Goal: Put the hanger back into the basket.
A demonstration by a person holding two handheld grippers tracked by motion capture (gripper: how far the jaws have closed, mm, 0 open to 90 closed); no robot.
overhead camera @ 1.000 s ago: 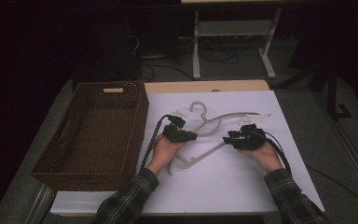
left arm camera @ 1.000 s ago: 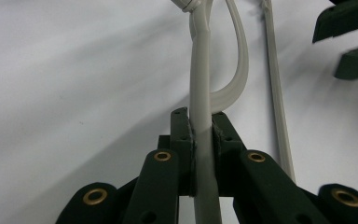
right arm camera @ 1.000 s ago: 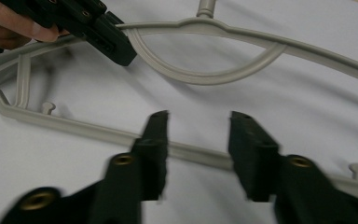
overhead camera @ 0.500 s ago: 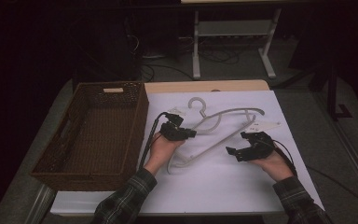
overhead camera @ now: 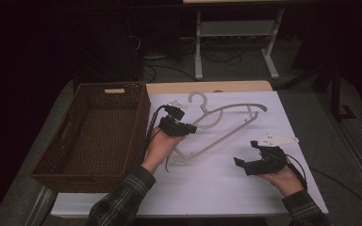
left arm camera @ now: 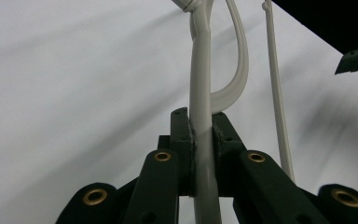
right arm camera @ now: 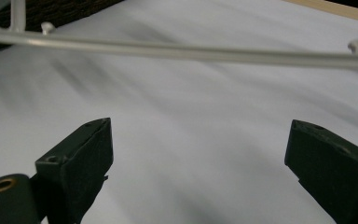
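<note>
My right gripper [overhead camera: 246,165], nearest me, has just been opening and now stands spread and empty, drawn back from the hanger [overhead camera: 226,126]. My left gripper [overhead camera: 185,128] pinches the hanger's arm, lifting it off the sheet [overhead camera: 226,188], beside the basket [overhead camera: 96,134], its likely destination.

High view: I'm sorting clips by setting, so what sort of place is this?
Probably a lab or workshop recording station: a white-covered table, a wicker basket and hanger as props, cables on the dark floor behind.
</note>
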